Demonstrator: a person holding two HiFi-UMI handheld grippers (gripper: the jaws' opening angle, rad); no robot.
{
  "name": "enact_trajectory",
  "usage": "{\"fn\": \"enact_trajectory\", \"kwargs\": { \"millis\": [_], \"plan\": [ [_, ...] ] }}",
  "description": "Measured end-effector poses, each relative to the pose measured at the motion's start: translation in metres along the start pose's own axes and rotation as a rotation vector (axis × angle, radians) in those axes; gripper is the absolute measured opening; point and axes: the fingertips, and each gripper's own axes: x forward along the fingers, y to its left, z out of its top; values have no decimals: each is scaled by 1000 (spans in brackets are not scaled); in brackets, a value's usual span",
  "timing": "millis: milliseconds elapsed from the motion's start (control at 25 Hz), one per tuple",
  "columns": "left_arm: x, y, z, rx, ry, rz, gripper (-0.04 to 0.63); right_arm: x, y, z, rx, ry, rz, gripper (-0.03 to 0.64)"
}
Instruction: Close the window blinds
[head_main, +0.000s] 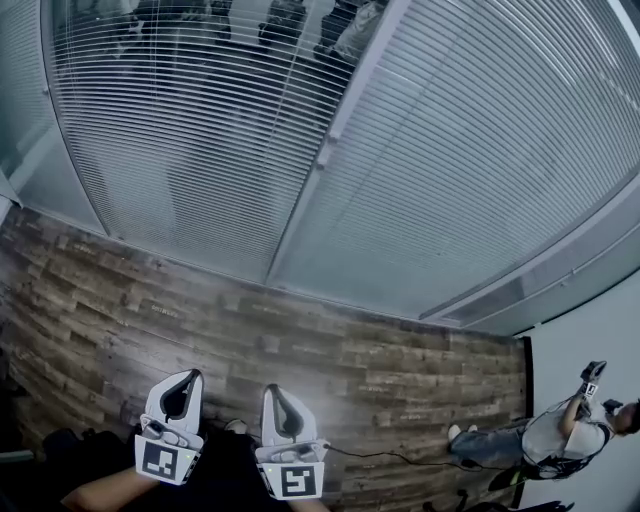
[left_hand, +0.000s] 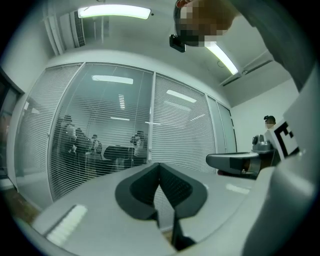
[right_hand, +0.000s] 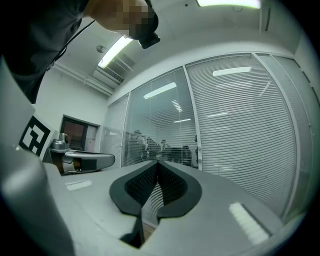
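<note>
The window blinds hang behind a glass wall ahead of me. The left panel (head_main: 200, 130) has its slats open, and people in the room beyond show through it. On the right panel (head_main: 480, 150) the slats are shut flat. A white post (head_main: 335, 140) divides the two. My left gripper (head_main: 193, 375) and right gripper (head_main: 270, 390) sit side by side low in the head view, well short of the glass, both shut and empty. The left gripper (left_hand: 159, 165) points at the see-through panel (left_hand: 100, 140). The right gripper (right_hand: 157, 162) points near the post (right_hand: 196, 135).
A wood-plank floor (head_main: 330, 350) runs between me and the glass. At the far right another person (head_main: 560, 435) crouches by a white wall (head_main: 600, 330), and a thin cable (head_main: 390, 458) lies on the floor toward them.
</note>
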Motion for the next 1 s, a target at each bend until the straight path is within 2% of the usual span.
{"fn": "enact_trajectory", "kwargs": {
  "millis": [160, 360, 440, 600, 720, 1000],
  "plan": [
    [22, 0, 4, 15, -7, -20, 2, 14, -15, -3, 0, 24, -4, 4],
    [55, 9, -3, -22, 9, -34, 2, 47, -31, -10, 9, 36, -21, 3],
    [62, 13, -9, -10, 7, -57, 2, 58, -31, -9, 15, 29, -36, 4],
    [95, 32, -7, -22, -14, -121, 2, 80, -47, -20, -18, 54, -98, 5],
    [127, 47, -1, -27, -31, -170, 2, 106, -69, -33, -13, 116, -153, 3],
    [191, 81, 2, -36, -30, -211, 2, 180, -83, -34, 9, 147, -181, 3]
  ]
}}
